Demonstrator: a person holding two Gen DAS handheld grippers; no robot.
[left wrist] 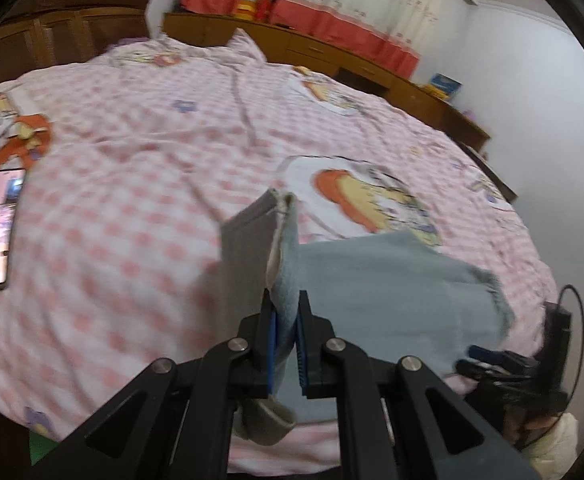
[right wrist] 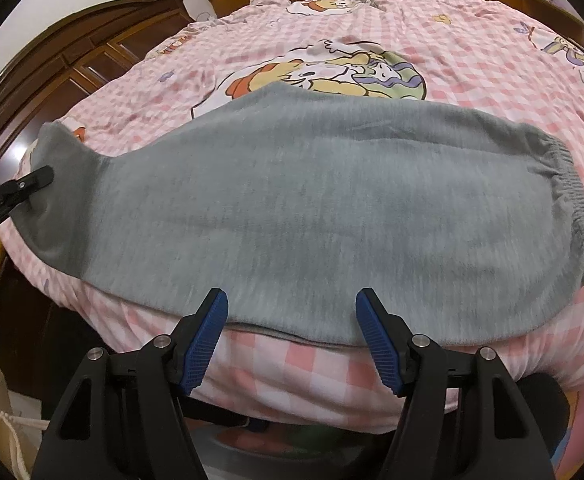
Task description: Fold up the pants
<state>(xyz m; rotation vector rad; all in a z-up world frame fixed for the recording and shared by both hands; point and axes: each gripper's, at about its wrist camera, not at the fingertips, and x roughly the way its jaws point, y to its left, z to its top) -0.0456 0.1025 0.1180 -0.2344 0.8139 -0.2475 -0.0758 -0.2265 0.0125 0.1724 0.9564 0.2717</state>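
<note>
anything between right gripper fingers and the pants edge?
Nothing: right wrist view shows the open right gripper at the pants near edge, only pink checked bedspread beneath.

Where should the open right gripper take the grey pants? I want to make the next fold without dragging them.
Probably at the ribbed waistband, near corner, coming from the bed's front edge. The pants lie flat lengthwise; the left gripper already pinches the leg end, so the free right gripper would take the other end. The thick band gives a firm hold.
</note>
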